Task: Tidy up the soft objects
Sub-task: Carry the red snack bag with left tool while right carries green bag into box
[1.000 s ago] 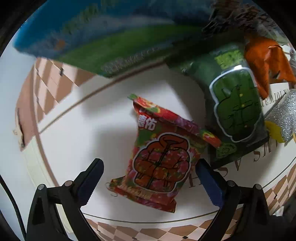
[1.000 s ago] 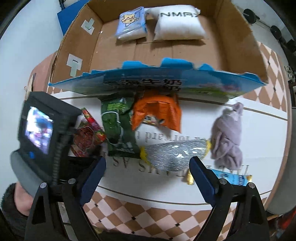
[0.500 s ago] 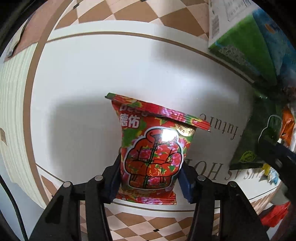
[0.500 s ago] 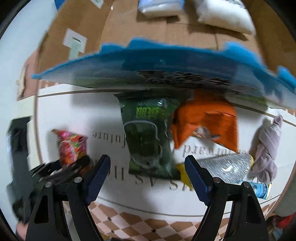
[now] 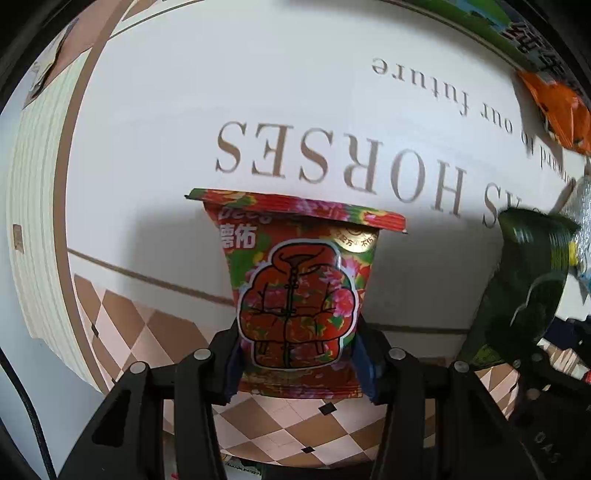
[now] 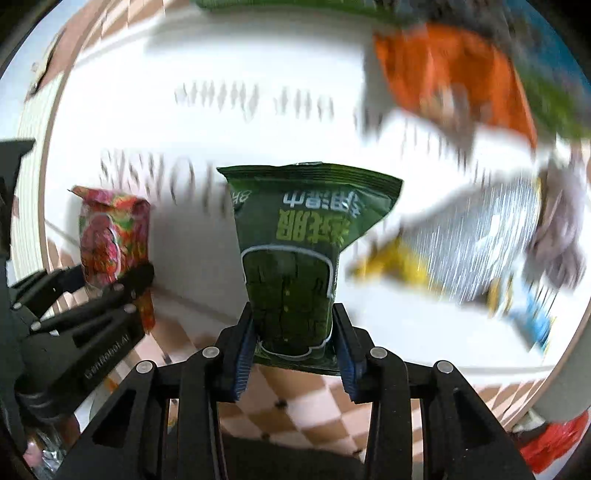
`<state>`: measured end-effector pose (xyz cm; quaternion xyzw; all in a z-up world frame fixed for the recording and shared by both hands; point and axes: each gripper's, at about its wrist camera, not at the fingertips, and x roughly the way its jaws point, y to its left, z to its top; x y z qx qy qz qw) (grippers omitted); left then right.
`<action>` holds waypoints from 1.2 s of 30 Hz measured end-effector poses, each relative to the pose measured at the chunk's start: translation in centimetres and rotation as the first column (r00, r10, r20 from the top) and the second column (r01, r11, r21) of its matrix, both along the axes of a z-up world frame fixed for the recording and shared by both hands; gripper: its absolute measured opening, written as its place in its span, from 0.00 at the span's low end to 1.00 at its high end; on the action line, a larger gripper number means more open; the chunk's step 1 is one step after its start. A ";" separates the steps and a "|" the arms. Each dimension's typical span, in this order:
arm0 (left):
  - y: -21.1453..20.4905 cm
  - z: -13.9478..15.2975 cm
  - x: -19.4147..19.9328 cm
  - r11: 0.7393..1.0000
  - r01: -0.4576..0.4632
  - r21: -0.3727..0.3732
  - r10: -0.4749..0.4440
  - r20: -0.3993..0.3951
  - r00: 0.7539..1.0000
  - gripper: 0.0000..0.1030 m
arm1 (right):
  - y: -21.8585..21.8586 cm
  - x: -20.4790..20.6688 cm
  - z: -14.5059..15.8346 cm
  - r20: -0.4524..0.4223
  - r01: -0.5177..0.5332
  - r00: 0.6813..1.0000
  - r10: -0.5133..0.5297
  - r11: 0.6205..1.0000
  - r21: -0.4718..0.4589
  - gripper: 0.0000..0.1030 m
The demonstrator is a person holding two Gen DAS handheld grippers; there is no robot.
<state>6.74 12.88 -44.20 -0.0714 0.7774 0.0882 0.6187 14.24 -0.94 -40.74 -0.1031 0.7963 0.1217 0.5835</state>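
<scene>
My left gripper [image 5: 297,365] is shut on a red floral snack packet [image 5: 299,295] and holds it lifted above the white round table [image 5: 258,92]. The same packet shows in the right wrist view [image 6: 110,236], at the left. My right gripper [image 6: 293,343] is shut on a dark green snack packet [image 6: 295,258], also lifted off the table; that packet shows in the left wrist view [image 5: 524,280] at the right. The right wrist view is blurred by motion.
On the table lie an orange packet [image 6: 454,81], a silver packet with yellow ends [image 6: 469,236], a grey cloth bundle [image 6: 557,236] and a small blue packet [image 6: 535,321]. A green and blue box flap [image 5: 491,18] hangs at the far edge. Checkered floor lies below.
Both grippers closed on their packets, the left on the red one, the right on the green one, and lifted them back from the table. The right one is moving fast.
</scene>
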 end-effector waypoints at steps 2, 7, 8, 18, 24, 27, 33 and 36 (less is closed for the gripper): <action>-0.2 -0.1 -0.2 1.000 -0.019 0.000 0.019 -0.001 1.000 0.46 | -0.8 -1.2 -0.5 -0.006 0.020 1.000 -0.020 1.000 -0.004 0.42; 0.0 -1.1 -1.0 0.999 -0.027 -0.018 0.027 -0.008 1.000 0.48 | -1.2 -1.5 -0.9 -0.003 0.046 0.999 -0.046 0.999 -0.012 0.48; 0.4 -0.9 -0.5 0.999 -0.029 -0.022 0.028 -0.007 1.000 0.48 | -1.1 -1.3 -1.1 0.001 0.039 0.999 -0.039 0.999 -0.020 0.49; 3.3 1.6 1.6 0.999 -0.033 -0.018 0.033 0.002 0.999 0.48 | 1.4 -2.6 -0.9 0.028 0.007 1.000 -0.006 0.999 -0.043 0.52; 0.7 3.2 1.7 0.999 -0.007 -0.049 0.007 0.014 1.000 0.43 | 3.8 -4.4 0.5 0.034 -0.007 0.999 0.007 1.000 0.002 0.39; -0.9 7.5 2.8 0.995 0.023 -0.101 -0.014 0.092 0.996 0.42 | 3.3 -4.6 4.4 0.044 0.020 0.999 -0.024 0.995 0.096 0.37; -3.7 18.0 9.4 0.980 0.131 -0.153 -0.082 0.294 0.952 0.42 | -0.3 -1.8 16.0 0.205 0.055 0.973 -0.103 0.973 0.224 0.37; -5.0 21.1 14.7 0.975 0.180 -0.131 -0.126 0.340 0.932 0.42 | -2.2 1.3 20.8 0.291 0.047 0.949 -0.119 0.968 0.245 0.37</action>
